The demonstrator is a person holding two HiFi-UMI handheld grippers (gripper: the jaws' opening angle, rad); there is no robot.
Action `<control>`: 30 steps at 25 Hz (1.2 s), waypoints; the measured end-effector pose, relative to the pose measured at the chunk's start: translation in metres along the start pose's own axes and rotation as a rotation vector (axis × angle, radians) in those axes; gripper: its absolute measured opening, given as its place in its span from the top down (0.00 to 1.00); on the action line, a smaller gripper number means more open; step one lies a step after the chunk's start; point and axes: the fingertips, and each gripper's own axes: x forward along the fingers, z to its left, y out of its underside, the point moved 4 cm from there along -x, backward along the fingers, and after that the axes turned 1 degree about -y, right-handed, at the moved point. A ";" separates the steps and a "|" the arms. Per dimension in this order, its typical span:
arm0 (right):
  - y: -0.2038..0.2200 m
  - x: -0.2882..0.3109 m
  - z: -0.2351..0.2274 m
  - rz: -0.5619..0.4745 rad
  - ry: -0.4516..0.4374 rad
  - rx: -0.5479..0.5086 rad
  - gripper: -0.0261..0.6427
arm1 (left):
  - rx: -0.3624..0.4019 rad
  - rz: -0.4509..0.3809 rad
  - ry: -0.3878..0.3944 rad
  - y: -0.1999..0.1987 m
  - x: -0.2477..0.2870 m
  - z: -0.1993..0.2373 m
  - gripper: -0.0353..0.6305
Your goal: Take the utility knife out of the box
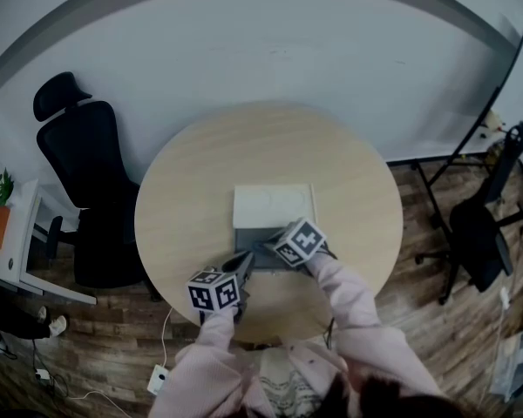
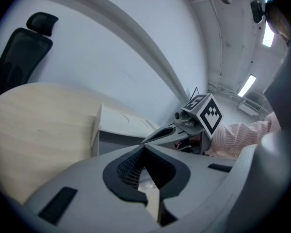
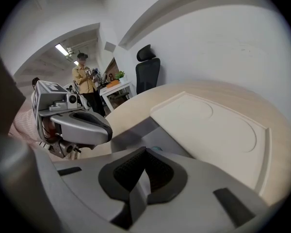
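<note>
An open box lies on the round wooden table (image 1: 183,198). Its white lid (image 1: 273,207) is folded back flat and its grey tray (image 1: 248,238) faces me. My right gripper (image 1: 270,246) reaches down into the tray, jaws shut and empty. In the right gripper view, a small teal bit (image 3: 156,148) shows in the tray (image 3: 136,130) just past my right gripper (image 3: 144,154); I cannot tell whether it is the utility knife. My left gripper (image 1: 244,264) hovers at the tray's near left corner, shut, holding nothing. The left gripper view shows the box (image 2: 117,142) ahead and the right gripper (image 2: 157,135) over it.
A black office chair (image 1: 87,172) stands left of the table, with a white desk and plant (image 1: 0,203) beyond it. Another chair (image 1: 479,233) and a stand (image 1: 488,120) are at the right. A person (image 3: 83,76) stands far off in the right gripper view.
</note>
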 end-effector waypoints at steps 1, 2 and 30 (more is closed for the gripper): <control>0.001 0.001 -0.001 0.005 0.006 -0.008 0.95 | -0.003 0.002 -0.001 0.001 0.000 0.001 0.94; 0.001 0.003 -0.002 0.008 0.017 -0.017 0.95 | -0.005 0.005 -0.001 0.002 0.000 0.002 0.94; 0.017 0.035 0.001 0.127 0.067 -0.182 0.67 | -0.033 0.020 -0.020 0.007 0.001 0.013 0.94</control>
